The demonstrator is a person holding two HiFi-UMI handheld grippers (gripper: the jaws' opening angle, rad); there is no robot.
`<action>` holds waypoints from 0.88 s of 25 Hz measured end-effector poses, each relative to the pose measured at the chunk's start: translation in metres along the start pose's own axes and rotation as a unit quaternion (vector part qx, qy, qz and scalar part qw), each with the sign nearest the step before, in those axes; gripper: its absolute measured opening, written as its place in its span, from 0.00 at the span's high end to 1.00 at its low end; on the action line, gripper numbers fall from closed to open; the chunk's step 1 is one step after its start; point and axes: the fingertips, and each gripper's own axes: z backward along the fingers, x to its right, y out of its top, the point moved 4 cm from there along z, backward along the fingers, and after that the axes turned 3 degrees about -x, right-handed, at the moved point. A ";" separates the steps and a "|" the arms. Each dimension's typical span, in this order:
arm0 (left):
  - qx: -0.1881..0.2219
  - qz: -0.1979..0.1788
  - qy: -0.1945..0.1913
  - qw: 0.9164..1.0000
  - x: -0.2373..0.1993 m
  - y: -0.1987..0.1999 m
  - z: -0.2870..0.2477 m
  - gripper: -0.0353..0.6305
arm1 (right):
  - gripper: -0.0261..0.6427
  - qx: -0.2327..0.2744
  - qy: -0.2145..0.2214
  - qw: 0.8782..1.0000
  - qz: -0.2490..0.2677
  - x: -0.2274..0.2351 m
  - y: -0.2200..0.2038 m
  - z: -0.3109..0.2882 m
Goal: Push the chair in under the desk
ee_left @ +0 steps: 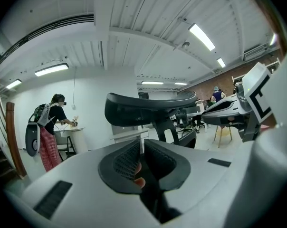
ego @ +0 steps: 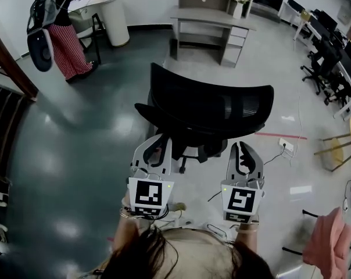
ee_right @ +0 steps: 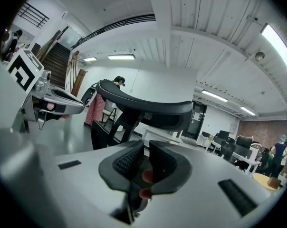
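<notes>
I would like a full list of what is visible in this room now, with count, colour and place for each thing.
office chair: one, black, centre, just ahead of both grippers
desk: one, grey, far side, beyond the chair
vase: one, white, on the desk's right end
round counter: one, white, far left
person: one, black top, standing at the counter
power strip: one, white, floor right of the chair
left gripper: one, white with black pads, jaws shut, empty
right gripper: one, same colours, jaws shut, empty

Bright ceiling strips [ee_left: 200,36] overhead, glare pooling on the glossy floor [ego: 76,156], fisheye edges bending, corners going dark.
</notes>
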 end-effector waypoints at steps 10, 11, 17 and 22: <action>-0.023 -0.026 0.008 0.999 -0.018 -0.011 -0.022 0.89 | 0.84 -0.022 0.003 0.999 0.035 0.004 -0.005 -0.030; -0.025 -0.029 0.007 0.999 -0.018 -0.012 -0.026 0.88 | 0.84 -0.024 0.002 0.999 0.037 0.005 -0.007 -0.033; -0.036 -0.048 -0.001 0.998 -0.020 -0.020 -0.046 0.83 | 0.81 -0.040 0.004 0.998 0.051 0.007 -0.017 -0.051; -0.062 -0.080 -0.007 0.995 -0.024 -0.030 -0.060 0.78 | 0.75 -0.070 0.010 0.994 0.087 0.009 -0.032 -0.066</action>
